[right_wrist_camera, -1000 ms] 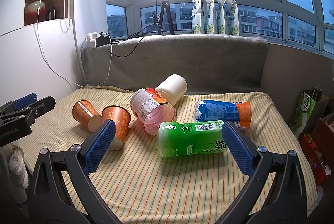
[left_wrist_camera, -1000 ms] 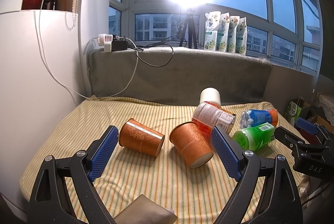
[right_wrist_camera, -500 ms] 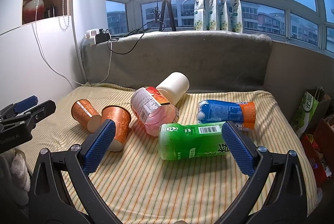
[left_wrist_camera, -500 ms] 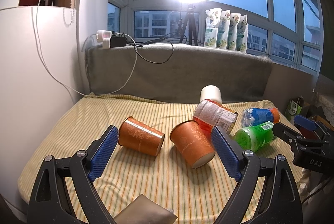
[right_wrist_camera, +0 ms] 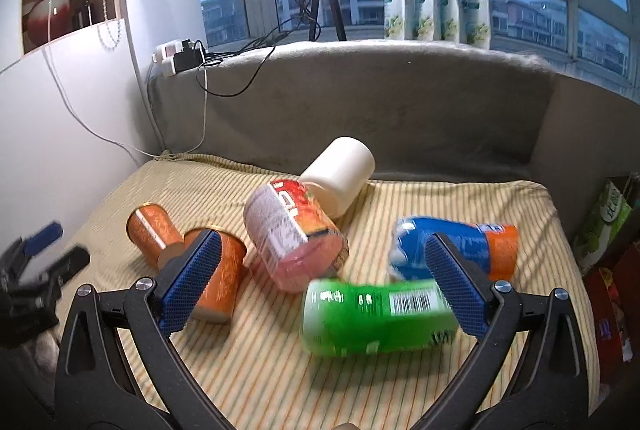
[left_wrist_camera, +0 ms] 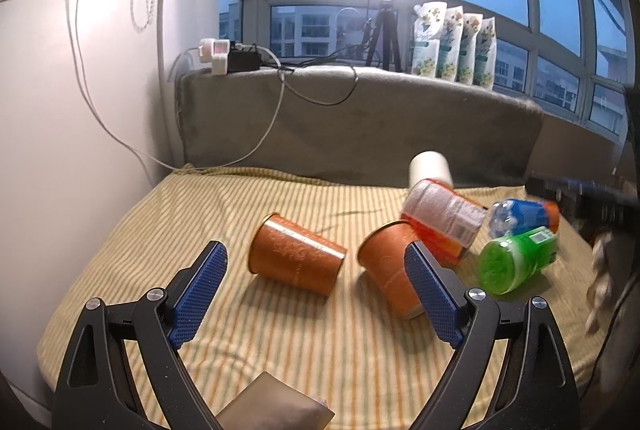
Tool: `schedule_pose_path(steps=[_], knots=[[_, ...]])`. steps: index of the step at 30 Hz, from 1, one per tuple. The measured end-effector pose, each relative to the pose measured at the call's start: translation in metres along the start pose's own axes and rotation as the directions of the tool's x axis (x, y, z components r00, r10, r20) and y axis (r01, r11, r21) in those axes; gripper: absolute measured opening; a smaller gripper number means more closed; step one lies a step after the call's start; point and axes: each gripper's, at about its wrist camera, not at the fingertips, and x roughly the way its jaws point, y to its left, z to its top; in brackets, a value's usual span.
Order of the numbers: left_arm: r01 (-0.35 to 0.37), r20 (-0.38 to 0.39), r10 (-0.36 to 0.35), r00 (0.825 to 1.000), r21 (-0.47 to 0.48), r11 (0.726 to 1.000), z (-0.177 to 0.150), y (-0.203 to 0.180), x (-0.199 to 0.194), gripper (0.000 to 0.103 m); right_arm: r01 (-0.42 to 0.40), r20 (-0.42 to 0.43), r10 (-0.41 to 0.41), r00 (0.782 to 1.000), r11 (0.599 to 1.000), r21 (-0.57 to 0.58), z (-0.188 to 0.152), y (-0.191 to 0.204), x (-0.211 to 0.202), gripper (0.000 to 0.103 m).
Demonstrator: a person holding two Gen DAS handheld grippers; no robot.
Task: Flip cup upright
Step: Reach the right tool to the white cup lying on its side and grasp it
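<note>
Your left gripper [left_wrist_camera: 316,288] has its fingers [left_wrist_camera: 199,288] spread wide, holding nothing, hovering above the striped surface [left_wrist_camera: 200,205]. Between them, at 12 o'clock, the left orange paper cup [left_wrist_camera: 295,258] lies on its side, mouth toward 9, base toward 3. The second orange cup [left_wrist_camera: 390,266] is at 2 o'clock, also on its side, partly behind your right finger pad and touching the red-labelled jar [left_wrist_camera: 442,220].

Your right gripper [right_wrist_camera: 322,284] is wide too and empty. The green bottle [right_wrist_camera: 376,316] lies just ahead between its fingers, blurred. The blue bottle [right_wrist_camera: 456,250] is at 1 o'clock, the jar at 11 with its white lid [right_wrist_camera: 340,175] behind. Both cups sit at 10 o'clock in this view, well left of the right gripper.

Judgement: a paper cup is light and thin-walled and will crush or skid on the cloth if you clamp hard. Take the left cup across its body near the stiffer rolled rim, with light pressure. Tip the base down, mouth up. The cloth looks soft, so an upright cup may wobble; set it flat before releasing. The left gripper is better placed for this.
</note>
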Motion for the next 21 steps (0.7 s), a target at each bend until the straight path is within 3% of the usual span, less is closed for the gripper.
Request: schedule_pose_path(steps=[11, 16, 21], knots=[[-0.023, -0.105, 0.023, 0.994, -0.002, 1.000, -0.019, 0.019, 0.018, 0.091, -0.035, -0.180, 0.068, 0.981, 0.983, 0.180, 0.058, -0.039, 0.087, 0.103], [-0.015, -0.174, 0.010, 0.985, -0.033, 0.999, -0.026, 0.031, 0.029, 0.091, -0.022, -0.291, 0.093, 0.952, 0.970, 0.240, 0.074, -0.049, 0.134, 0.103], [-0.010, -0.199, -0.002, 0.980, -0.063, 0.998, -0.030, 0.039, 0.031, 0.091, 0.003, -0.408, 0.138, 0.903, 0.945, 0.326, 0.079, -0.062, 0.185, 0.103]])
